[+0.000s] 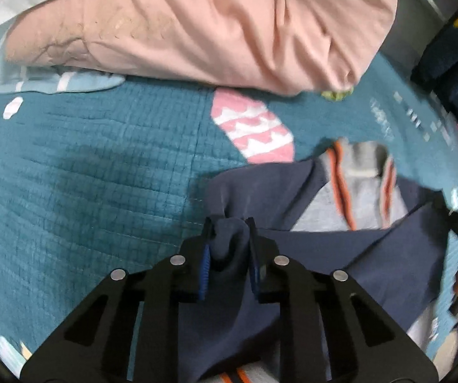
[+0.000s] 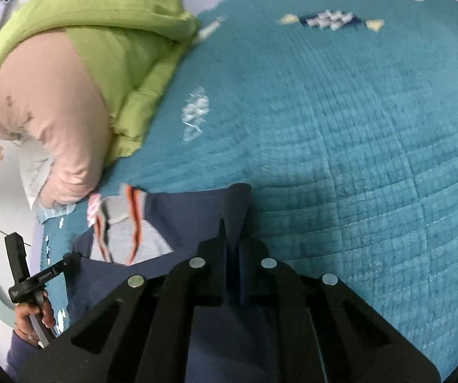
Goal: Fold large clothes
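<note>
A navy garment (image 1: 340, 255) with a grey lining and orange-striped collar (image 1: 353, 188) lies on the teal quilt (image 1: 85, 166). My left gripper (image 1: 229, 223) is shut on a bunched fold of the navy garment's left side. My right gripper (image 2: 232, 226) is shut on the right edge of the same navy garment (image 2: 197, 210), whose grey and orange collar (image 2: 127, 220) shows to the left. The left gripper (image 2: 66, 261) and the hand holding it appear at the lower left of the right wrist view.
A pink pillow (image 1: 197, 32) lies across the far side of the bed on a striped light-blue one (image 1: 53, 79). A lime-green padded jacket (image 2: 107, 41) rests on the pink pillow (image 2: 44, 102). The teal quilt (image 2: 340, 111) stretches wide to the right. Dark blue items (image 1: 455, 70) stand at the far right.
</note>
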`<state>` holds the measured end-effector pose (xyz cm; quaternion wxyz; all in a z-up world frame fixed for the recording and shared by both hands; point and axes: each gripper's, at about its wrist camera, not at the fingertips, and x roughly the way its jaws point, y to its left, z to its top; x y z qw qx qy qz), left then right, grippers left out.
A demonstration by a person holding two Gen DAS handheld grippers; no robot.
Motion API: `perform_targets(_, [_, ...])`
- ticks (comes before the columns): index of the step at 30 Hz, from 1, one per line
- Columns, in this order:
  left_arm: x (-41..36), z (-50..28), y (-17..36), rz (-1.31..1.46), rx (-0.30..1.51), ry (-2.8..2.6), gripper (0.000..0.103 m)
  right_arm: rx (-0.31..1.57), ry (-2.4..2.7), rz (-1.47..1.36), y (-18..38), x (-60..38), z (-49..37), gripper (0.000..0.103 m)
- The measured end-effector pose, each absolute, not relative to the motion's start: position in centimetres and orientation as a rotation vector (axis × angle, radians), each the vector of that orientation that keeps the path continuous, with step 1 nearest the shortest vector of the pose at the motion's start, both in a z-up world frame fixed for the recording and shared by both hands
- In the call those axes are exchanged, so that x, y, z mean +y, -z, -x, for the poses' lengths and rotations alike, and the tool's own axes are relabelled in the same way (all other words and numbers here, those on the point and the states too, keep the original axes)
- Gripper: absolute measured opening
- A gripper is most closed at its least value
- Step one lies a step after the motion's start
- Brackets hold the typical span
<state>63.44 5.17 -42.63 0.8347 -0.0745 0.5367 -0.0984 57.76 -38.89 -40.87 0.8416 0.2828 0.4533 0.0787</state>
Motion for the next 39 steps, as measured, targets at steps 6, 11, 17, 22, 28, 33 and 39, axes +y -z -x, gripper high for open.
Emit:
perform_targets(6, [5.0,-59.5,38.1,0.196,1.040,0.287,0.016,0.830,-0.177,-0.669,37.4,-38.6,-52.8,0.004])
perform_targets(11, [6.4,-54.4,35.1,0.283,0.995,0.316,0.014,0.749,-0.182,-0.661,34.0,-37.2,-47.1,0.004])
perform_targets(17, [7.1,-46.6,32.5,0.329,0.960,0.322,0.014,0.712,-0.150,-0.660,31.5,-35.6,-38.7,0.004])
perform_targets(22, [8.5,-39.6,31.3,0.359,0.952,0.297,0.014,0.731,-0.113,-0.672,31.3,-35.1,-32.3,0.004])
perform_targets(28, [10.5,-32.4,33.0,0.392,1.025,0.259,0.014,0.795,-0.093,-0.685,32.4,-35.0,-25.6,0.005])
perform_targets(33, [10.4,-28.4,35.8,0.366,1.090,0.259,0.014,0.893,-0.085,-0.700,35.3,-35.1,-22.0,0.005])
perform_targets(39, [9.9,-25.9,38.0,0.345,1.102,0.239,0.014,0.943,-0.072,-0.671,36.8,-34.3,-20.9,0.005])
